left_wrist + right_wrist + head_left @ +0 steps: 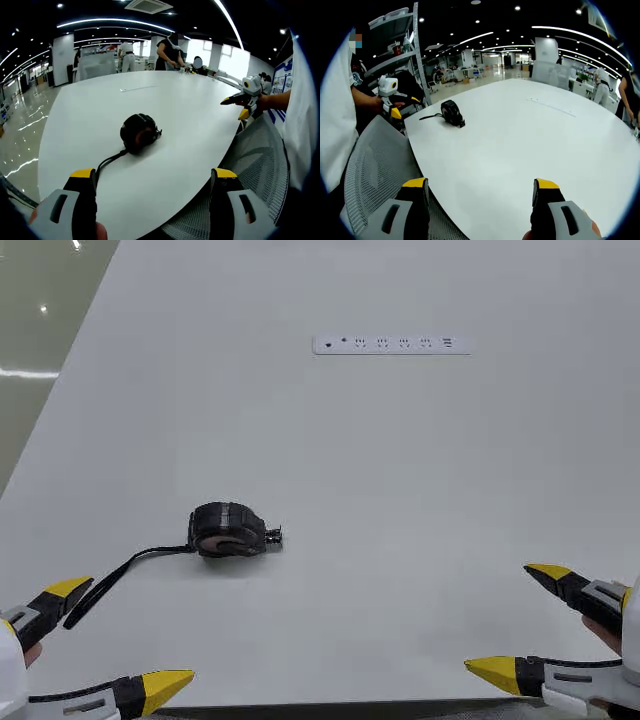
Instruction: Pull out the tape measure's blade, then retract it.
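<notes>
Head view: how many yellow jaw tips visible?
4. Two on the left gripper at the bottom left, two on the right gripper at the bottom right. None looks hidden; both grippers stand open, apart from the tape measure.

We see a white worktable point(420, 500) with a white power strip point(391, 344) lying flat toward its far edge. A grey mesh chair point(372, 165) sits at the near edge. People point(169, 51) stand past the far side. Glossy floor point(40, 340) to the left.

- The black round tape measure point(228, 530) lies on the white bench point(420, 500), near left.
- The long white plastic power strip point(391, 344) lies far behind it, to the right.
</notes>
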Tool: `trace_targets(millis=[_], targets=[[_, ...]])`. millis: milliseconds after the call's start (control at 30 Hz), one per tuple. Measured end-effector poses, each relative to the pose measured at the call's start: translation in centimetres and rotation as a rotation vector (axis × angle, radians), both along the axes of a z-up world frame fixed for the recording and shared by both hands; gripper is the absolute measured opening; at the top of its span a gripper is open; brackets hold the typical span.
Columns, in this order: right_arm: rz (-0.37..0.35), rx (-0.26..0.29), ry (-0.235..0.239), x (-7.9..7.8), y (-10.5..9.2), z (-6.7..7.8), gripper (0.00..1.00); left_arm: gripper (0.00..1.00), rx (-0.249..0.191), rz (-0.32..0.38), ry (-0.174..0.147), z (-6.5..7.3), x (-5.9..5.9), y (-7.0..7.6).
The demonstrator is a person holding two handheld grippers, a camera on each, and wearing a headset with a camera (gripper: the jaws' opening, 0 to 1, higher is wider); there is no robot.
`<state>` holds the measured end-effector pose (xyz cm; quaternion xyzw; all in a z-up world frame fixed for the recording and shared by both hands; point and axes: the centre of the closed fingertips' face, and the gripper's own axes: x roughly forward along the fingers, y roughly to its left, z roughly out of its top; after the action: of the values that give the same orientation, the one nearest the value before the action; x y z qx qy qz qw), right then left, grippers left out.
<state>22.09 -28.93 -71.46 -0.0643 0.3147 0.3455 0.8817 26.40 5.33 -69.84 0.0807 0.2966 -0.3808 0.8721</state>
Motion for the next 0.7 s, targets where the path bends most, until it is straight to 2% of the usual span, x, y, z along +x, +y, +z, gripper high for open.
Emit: trace_targets(millis=[267,367,467,500,533,600,633,667,700], targets=[[0.0,0.0,0.004,-0.01,-0.11,-0.07,0.84,0.91,0.003,0.0,-0.008,0.14,0.08,0.08],[-0.002,-0.001,0.004,-0.05,0.0,0.06,0.84,0.91,0.012,-0.008,-0.021,0.23,0.07,0.07],[-0.006,0.003,0.003,-0.1,0.02,0.18,0.85,0.92,0.023,0.002,-0.047,0.41,0.42,0.31],[-0.007,0.003,0.003,-0.1,-0.02,0.17,0.85,0.92,0.02,0.008,-0.04,0.38,0.48,0.35],[-0.007,0.004,0.004,-0.11,-0.05,0.16,0.85,0.92,0.021,0.02,-0.046,0.45,0.65,0.47],[-0.008,0.004,0.005,-0.15,-0.08,0.14,0.85,0.82,0.01,0.004,-0.01,0.33,0.14,0.21],[-0.008,0.005,0.006,-0.2,-0.06,0.14,0.85,0.84,0.032,0.011,-0.041,0.3,0.51,0.31],[-0.007,0.005,0.007,-0.25,-0.04,0.14,0.85,0.92,0.024,0.012,-0.047,0.4,0.59,0.29],[-0.008,0.005,0.008,-0.24,-0.07,0.1,0.84,0.95,0.006,0.016,-0.047,0.58,0.68,0.18]])
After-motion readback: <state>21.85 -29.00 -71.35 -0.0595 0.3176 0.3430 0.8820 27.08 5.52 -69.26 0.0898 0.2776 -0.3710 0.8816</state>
